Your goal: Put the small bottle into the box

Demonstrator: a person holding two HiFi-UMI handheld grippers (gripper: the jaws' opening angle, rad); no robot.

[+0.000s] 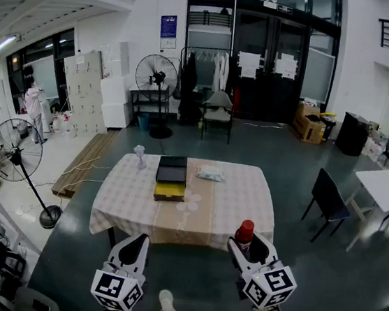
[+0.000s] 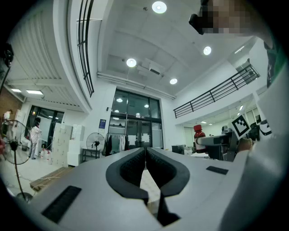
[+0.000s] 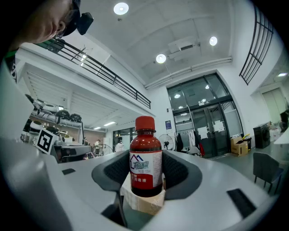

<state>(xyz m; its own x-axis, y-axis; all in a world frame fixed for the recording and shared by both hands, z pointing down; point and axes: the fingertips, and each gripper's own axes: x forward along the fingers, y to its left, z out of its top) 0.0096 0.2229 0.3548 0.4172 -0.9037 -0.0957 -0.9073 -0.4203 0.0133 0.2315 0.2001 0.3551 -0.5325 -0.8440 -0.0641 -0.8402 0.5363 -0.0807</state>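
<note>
The small bottle [image 3: 146, 163] stands upright, clamped at its body between the pads of the right gripper [image 1: 246, 244]. The head view shows little more than its red cap. The left gripper [image 2: 145, 154] has its jaws together, holding nothing. The box [image 1: 172, 170] lies well apart on the table [image 1: 245, 200], and its interior is indistinct.

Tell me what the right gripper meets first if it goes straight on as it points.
Probably the table's near right edge, just ahead of the right gripper and its small bottle. If held high enough, it would pass over bare cloth; the box lies left of that line. Height is unclear.
</note>
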